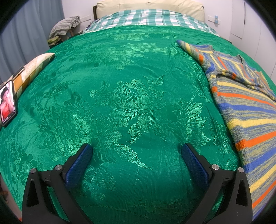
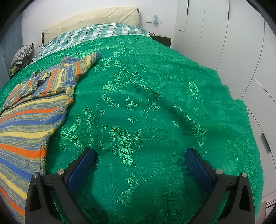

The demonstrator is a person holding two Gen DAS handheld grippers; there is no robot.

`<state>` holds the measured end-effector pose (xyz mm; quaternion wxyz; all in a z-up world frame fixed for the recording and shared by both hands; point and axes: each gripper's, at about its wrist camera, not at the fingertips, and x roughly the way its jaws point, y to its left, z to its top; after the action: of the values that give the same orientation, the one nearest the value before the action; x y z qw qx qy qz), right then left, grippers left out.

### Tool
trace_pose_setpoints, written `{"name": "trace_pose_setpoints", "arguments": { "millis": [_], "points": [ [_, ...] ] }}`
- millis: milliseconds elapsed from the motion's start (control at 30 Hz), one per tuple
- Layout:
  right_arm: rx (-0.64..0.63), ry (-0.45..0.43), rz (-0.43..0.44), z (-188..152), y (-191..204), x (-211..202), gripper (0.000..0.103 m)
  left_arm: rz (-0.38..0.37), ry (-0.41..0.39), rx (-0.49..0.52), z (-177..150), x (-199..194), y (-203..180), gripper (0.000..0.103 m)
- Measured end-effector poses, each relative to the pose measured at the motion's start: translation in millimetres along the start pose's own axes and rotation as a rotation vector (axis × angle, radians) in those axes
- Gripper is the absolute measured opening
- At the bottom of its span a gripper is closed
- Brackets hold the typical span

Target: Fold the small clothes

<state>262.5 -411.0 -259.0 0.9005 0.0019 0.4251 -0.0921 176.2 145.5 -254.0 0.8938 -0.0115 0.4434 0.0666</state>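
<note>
A big bed is covered with a shiny green bedspread (image 1: 131,96) that has leaf and flower shapes woven into it. A striped sweater (image 1: 246,106) lies flat on the bedspread. Its stripes are blue, yellow, orange and grey. In the left wrist view the sweater is on the right side of the bed, with 1 sleeve (image 1: 191,48) reaching up toward the head of the bed. In the right wrist view the same sweater (image 2: 29,110) is on the left side, so it lies between the 2 grippers.

The left gripper (image 1: 137,151) hangs just above bare green cloth. Its 2 blue pads (image 1: 78,165) are far apart and hold nothing. The sweater's edge is near its right finger but not touching it.

The right gripper (image 2: 139,156) is also over bare green cloth. Its 2 blue pads (image 2: 198,167) are wide apart and empty too. The bottom part of the sweater lies just beside its left finger.

At the head of the bed there is a green and white checked sheet (image 1: 148,17) and a cream headboard (image 1: 150,6). On the left edge of the bed a phone (image 1: 7,103) with a lit screen leans by a patterned pillow (image 1: 31,70). A checked cloth (image 1: 65,25) is draped over something past the bed. White wardrobe doors (image 2: 224,43) stand along the right side of the room.
</note>
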Motion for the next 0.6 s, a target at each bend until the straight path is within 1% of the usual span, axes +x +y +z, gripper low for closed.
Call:
{"name": "trace_pose_setpoints", "arguments": {
  "millis": [600],
  "points": [
    [0.0, 0.0, 0.0, -0.1, -0.3, 0.0, 0.103, 0.003, -0.002, 0.0, 1.7, 0.8, 1.2, 0.102]
  ]
}}
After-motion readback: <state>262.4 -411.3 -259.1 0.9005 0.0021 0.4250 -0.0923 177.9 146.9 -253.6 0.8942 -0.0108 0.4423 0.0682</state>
